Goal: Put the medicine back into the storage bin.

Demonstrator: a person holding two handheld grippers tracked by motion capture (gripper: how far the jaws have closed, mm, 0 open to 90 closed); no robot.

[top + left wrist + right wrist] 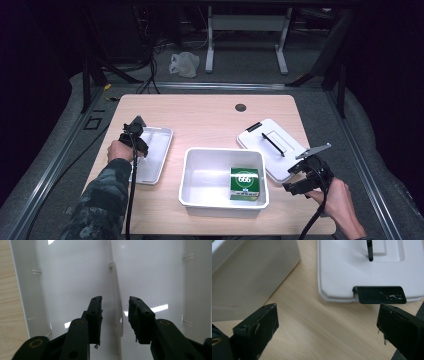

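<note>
we work at a pale wooden counter (210, 120) with three white plastic pieces on it. our left tongs (136, 145) hang over the shallow white tray (160, 137) at the left side, pointing down into it. in the left gripper view those tongs (115, 315) straddle a thin raised rib (117, 312) that runs up the middle of the tray floor; the pads stand a little apart on either side of it and do not press it yet, so nothing is clamped. our right tongs (300, 181) wait at the near right, jaws wide apart and empty, just near of the flat white lid (272, 147). in the right gripper view the tongs (327, 327) face that lid's black latch tab (380, 295), with the wall of the deep white bin (249, 277) to the left. the bin (192, 175) sits in the middle of the counter and holds a green box (244, 183) in its near right corner.

we judge the tray to be light, stiff and glossy, so it will likely slide on the wood and slip between smooth pads. the rib looks like the one narrow feature the left tongs can pinch; the rim would be the other sound hold. a one-sided grip may let the tray tilt, so we would lift it slowly.
</note>
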